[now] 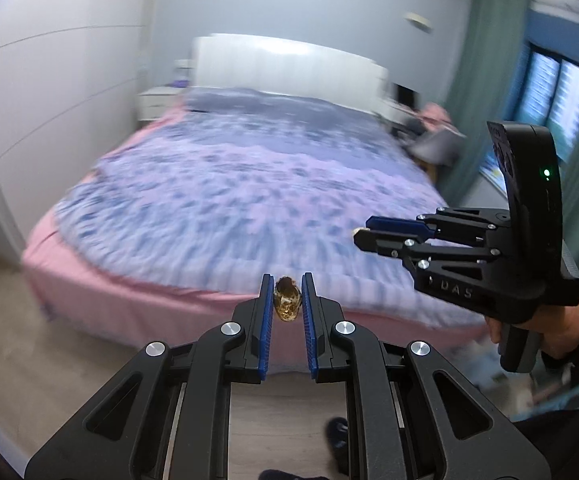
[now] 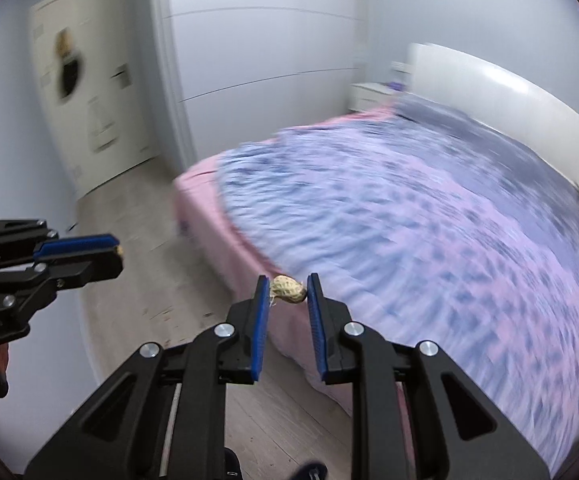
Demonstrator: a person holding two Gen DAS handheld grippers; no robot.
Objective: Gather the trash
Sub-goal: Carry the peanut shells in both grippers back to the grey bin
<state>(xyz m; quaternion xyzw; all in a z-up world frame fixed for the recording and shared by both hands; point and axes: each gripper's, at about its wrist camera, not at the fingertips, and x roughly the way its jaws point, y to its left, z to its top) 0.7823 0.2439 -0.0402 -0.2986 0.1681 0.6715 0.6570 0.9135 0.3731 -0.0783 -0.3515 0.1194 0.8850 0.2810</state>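
My left gripper (image 1: 287, 286) is shut on a small brown, shiny nut-like scrap (image 1: 287, 299), held in the air before the foot of the bed. My right gripper (image 2: 288, 285) is shut on a pale peanut shell (image 2: 288, 289), also held above the floor near the bed's corner. In the left wrist view the right gripper (image 1: 363, 234) shows at the right, its shell a pale speck at the tips. In the right wrist view the left gripper (image 2: 115, 254) shows at the left with a small speck at its tips.
A large bed (image 1: 233, 184) with a purple-blue patterned cover and pink sheet fills the room, with a white headboard (image 1: 285, 64). White wardrobe doors (image 2: 265, 40) line one wall, with a nightstand (image 1: 157, 102) beside it. Green curtains (image 1: 485, 80) hang by a window. The floor (image 2: 137, 248) is light wood.
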